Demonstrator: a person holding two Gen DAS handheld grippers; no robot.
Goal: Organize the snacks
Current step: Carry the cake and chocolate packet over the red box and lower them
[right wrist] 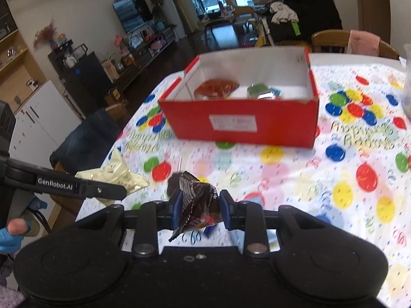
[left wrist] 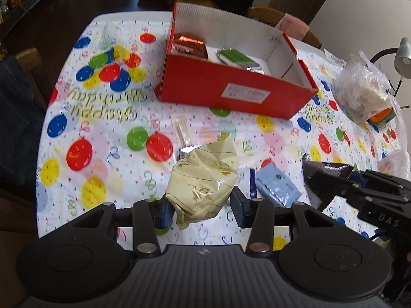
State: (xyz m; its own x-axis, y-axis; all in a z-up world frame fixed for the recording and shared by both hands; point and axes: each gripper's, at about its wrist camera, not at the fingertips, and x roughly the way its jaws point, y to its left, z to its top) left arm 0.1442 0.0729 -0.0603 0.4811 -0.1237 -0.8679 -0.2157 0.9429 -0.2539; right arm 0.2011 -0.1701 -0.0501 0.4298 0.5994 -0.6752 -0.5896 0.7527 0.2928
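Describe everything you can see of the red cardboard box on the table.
The red cardboard box is a shallow, open-topped rectangular carton, red outside and white inside, with a white printed label on one long side. It stands upright on the balloon-print birthday tablecloth, no lid in view. Inside lie a shiny red-brown snack packet and a green foil packet, with another small packet beside the green one. Neither hand-held gripper touches the box.

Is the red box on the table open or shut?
Open. The red box has no lid on top; its white inside shows, with a red-brown snack packet and a green packet lying in it.
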